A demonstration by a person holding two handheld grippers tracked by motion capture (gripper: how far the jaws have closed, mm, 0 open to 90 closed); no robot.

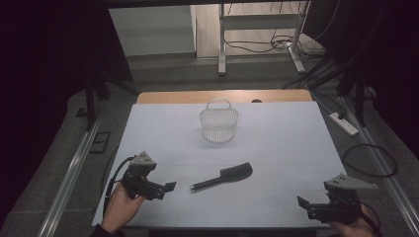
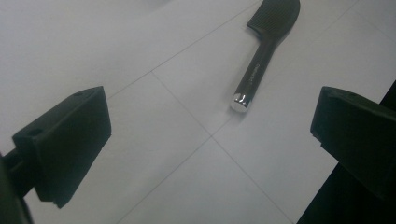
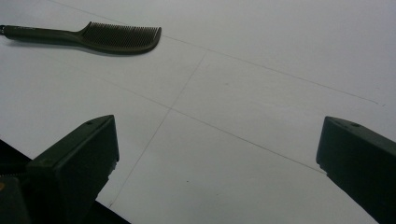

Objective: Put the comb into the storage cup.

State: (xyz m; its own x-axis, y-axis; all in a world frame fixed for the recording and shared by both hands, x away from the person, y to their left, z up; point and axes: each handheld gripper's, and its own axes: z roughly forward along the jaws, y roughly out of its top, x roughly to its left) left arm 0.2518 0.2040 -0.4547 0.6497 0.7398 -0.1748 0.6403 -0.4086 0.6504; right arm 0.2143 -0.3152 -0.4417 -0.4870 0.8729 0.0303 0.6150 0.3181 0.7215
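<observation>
A black comb (image 1: pixel 225 176) with a shiny handle tip lies flat near the middle of the white table (image 1: pixel 276 143). The left gripper view has the comb (image 2: pixel 266 42) ahead with its handle end nearest; the right gripper view has the comb (image 3: pixel 93 35) at upper left. A white wire basket (image 1: pixel 219 121) stands upright behind it, toward the far edge. My left gripper (image 1: pixel 168 188) is open at the front left, a short way left of the comb's handle, holding nothing (image 2: pixel 210 144). My right gripper (image 1: pixel 302 203) is open at the front right corner, jaws wide apart (image 3: pixel 217 158).
The table's front edge runs just under both grippers. A wooden strip (image 1: pixel 225 96) borders the far edge. Beyond are a metal desk frame (image 1: pixel 259 34), floor cables, and a white power strip (image 1: pixel 343 123) to the right.
</observation>
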